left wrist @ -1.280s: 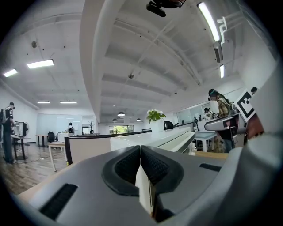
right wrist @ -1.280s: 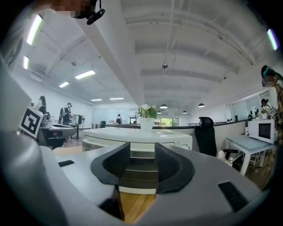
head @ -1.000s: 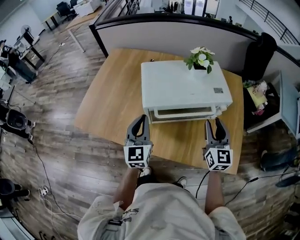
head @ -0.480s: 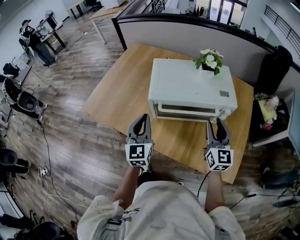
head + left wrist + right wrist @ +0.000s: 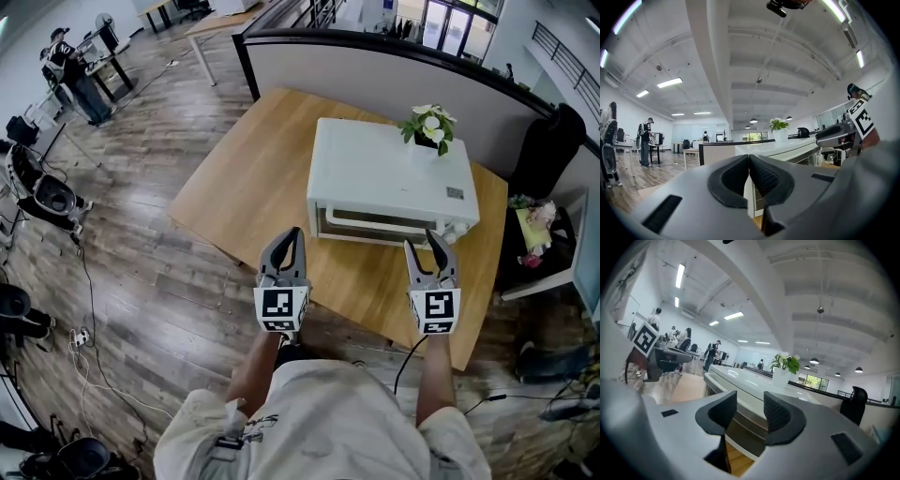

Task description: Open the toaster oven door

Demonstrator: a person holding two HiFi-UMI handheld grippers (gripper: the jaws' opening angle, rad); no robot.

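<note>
The white toaster oven (image 5: 389,183) sits on my table (image 5: 234,187), its door (image 5: 375,225) closed and a potted plant (image 5: 430,124) at its far corner. My right tool (image 5: 424,246) hovers just before the door; its jaws have just been opening, with nothing between them. My left tool (image 5: 289,234) is pinched together and empty.

One toaster oven (image 5: 389,178), one potted plant (image 5: 431,124), one table (image 5: 244,192), two tools (image 5: 292,234) (image 5: 421,242).

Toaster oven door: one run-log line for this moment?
toaster oven door: closed | left gripper: shut, empty | right gripper: jaws just opening, empty, short of door
</note>
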